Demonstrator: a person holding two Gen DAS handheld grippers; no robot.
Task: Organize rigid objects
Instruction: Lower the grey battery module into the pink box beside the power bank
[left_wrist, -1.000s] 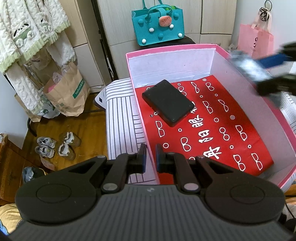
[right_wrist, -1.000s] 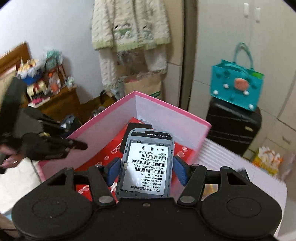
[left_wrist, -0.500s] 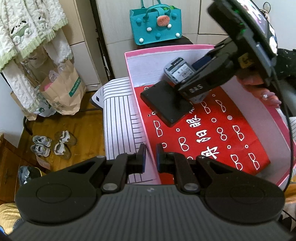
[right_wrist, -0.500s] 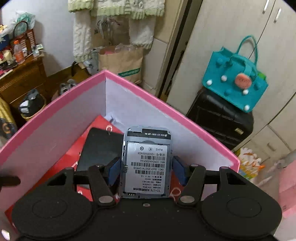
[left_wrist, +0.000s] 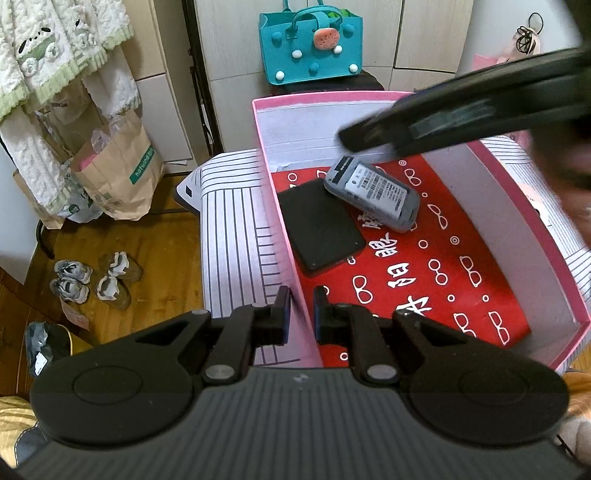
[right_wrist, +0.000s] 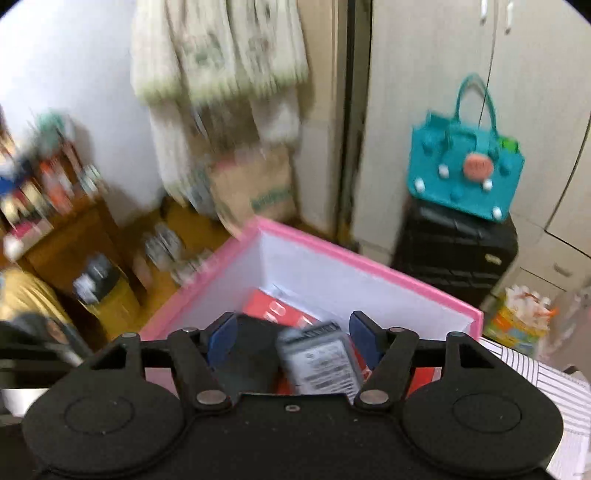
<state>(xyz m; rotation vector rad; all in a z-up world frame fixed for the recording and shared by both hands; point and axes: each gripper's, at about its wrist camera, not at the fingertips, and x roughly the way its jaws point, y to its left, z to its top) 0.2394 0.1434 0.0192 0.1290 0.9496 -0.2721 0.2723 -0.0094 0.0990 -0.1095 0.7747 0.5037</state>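
A pink box (left_wrist: 325, 96) with white inner walls and a red patterned paper (left_wrist: 443, 280) on its floor stands on a striped cloth. Inside lies a flat black device (left_wrist: 317, 229). A grey device with a barcode label (left_wrist: 373, 195) rests tilted, partly on the black one. My left gripper (left_wrist: 301, 310) is shut on the box's left wall near the front. My right gripper (right_wrist: 291, 332) hangs above the box's far corner with its jaws opening. The grey device (right_wrist: 321, 358) lies below them, free of the blue pads (right_wrist: 221, 336). In the left wrist view the right gripper (left_wrist: 369, 136) is a dark blur.
A teal felt bag (left_wrist: 310, 48) sits on a black suitcase (right_wrist: 454, 251) behind the box. A brown paper bag (left_wrist: 118, 173) and shoes (left_wrist: 92, 277) stand on the wooden floor at left. Clothes (left_wrist: 55, 55) hang by the wardrobe. The striped cloth (left_wrist: 229, 221) extends left of the box.
My right gripper carried the grey device into the box, let it go onto the black device and drew back upward. The left gripper kept its hold on the box wall.
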